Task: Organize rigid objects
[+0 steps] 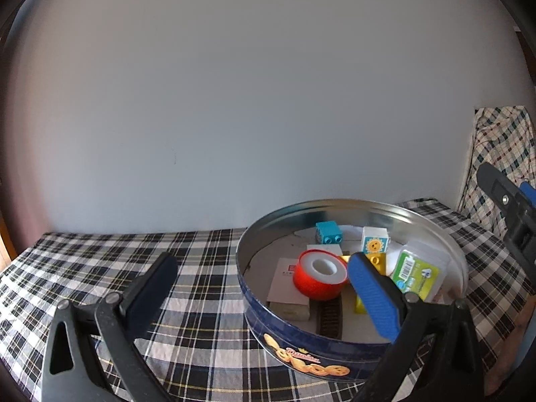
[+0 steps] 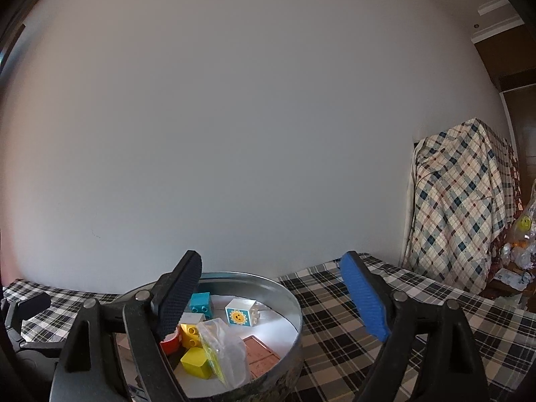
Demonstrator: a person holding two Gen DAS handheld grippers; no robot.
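Observation:
A round blue cookie tin (image 1: 301, 358) stands on the checked tablecloth and holds several things: a red tape roll (image 1: 320, 276), a teal brick (image 1: 329, 232), a white sun brick (image 1: 375, 240), yellow bricks (image 1: 377, 261) and a clear packet with a green label (image 1: 415, 273). My left gripper (image 1: 264, 278) is open and empty, its blue finger over the tin's front right. My right gripper (image 2: 271, 298) is open and empty above the tin (image 2: 294, 305). The sun brick (image 2: 238, 316), the teal brick (image 2: 201, 303) and the packet (image 2: 224, 351) also show in the right wrist view.
A white wall runs close behind the table. A checked cloth covers something tall (image 2: 462, 207) at the right. Bags and clutter (image 2: 519, 254) lie at the far right. The checked tablecloth (image 1: 117, 261) spreads left of the tin.

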